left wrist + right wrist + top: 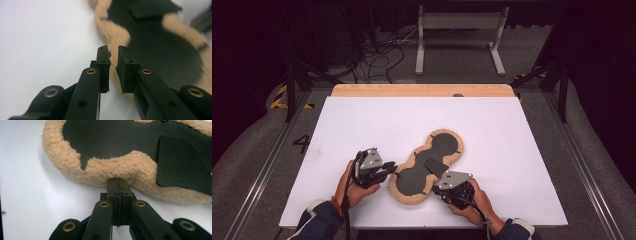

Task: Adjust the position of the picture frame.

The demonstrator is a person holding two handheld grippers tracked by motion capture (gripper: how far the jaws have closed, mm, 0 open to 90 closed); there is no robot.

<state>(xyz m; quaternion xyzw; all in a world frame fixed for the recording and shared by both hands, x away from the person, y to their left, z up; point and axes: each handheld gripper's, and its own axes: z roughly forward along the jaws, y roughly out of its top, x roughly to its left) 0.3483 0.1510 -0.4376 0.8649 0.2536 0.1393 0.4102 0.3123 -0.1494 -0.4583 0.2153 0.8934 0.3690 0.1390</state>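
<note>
A peanut-shaped fleece pad (428,167) with a black centre lies dark side up on the white tabletop (492,125), between the two hands. The right tool (119,182) is fully closed, its tips touching the pad's woolly edge. The left tool (113,53) stands slightly open over the pad's other edge, gripping nothing.

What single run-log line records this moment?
left gripper open, beside fleece rim | right gripper shut, tips at fleece-edged pad | white table
</note>
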